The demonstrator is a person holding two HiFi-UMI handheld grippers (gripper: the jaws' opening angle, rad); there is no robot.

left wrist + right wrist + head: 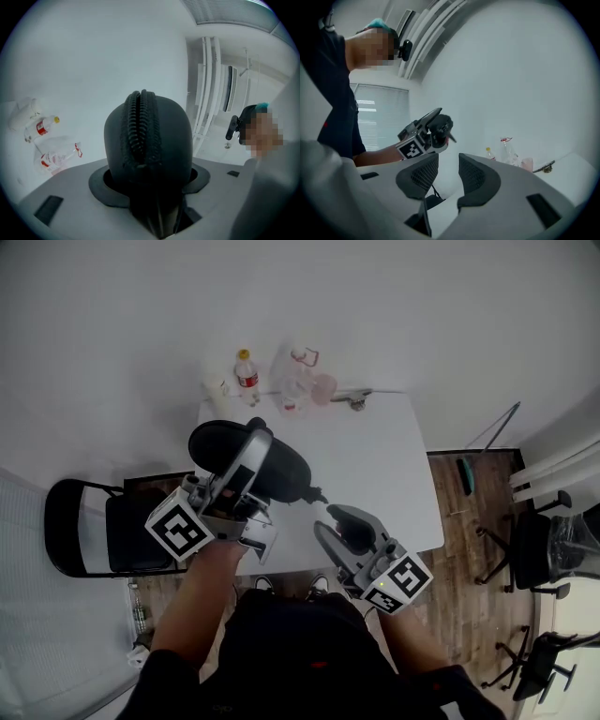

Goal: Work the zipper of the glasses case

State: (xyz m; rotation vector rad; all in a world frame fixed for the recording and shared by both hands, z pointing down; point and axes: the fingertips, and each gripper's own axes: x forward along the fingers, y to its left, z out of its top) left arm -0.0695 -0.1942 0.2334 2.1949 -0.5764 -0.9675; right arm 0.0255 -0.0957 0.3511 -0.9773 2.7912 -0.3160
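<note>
The black glasses case (286, 470) is held up off the white table (375, 456), with my left gripper (246, 460) shut on it. In the left gripper view the case (147, 140) stands on edge between the jaws, and its zipper (138, 126) runs up the middle toward the camera. A small zipper pull (315, 493) sticks out at the case's right end. My right gripper (342, 529) hovers a little to the right of that end and lower. Its jaws stand a narrow gap apart (443, 176) with nothing between the dark pads (476, 176).
At the table's far edge stand a yellow-capped bottle (247, 376), a clear plastic bottle (295, 381) and a pink cup (323, 388). A black chair (80, 531) is at the left. Office chairs (534, 549) stand on the wood floor at the right.
</note>
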